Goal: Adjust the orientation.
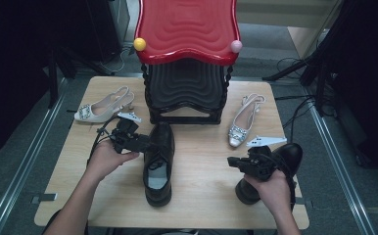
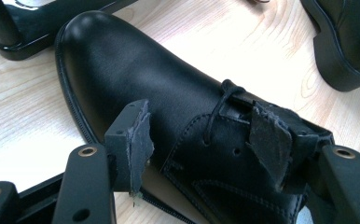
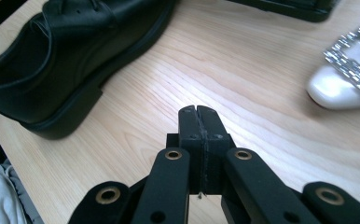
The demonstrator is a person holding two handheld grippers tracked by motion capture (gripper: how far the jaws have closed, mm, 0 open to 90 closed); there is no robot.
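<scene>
Spread wide, the left gripper [image 2: 201,140] straddles the black lace-up shoe [image 1: 158,161] at mid-table without pinching it. Pressed together and empty, the right gripper [image 3: 199,122] hovers beside the second black shoe [image 1: 280,169]. Likely placing: next, clear and pair them.

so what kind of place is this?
Probably a lab recording setup, not a home: small wooden table on metal floor rails, loose cables on grey carpet, shoes staged around a stool stack.

Black shoe [image 1: 269,174] by the table edge sits half-hidden behind right hand [image 1: 273,188]
</scene>
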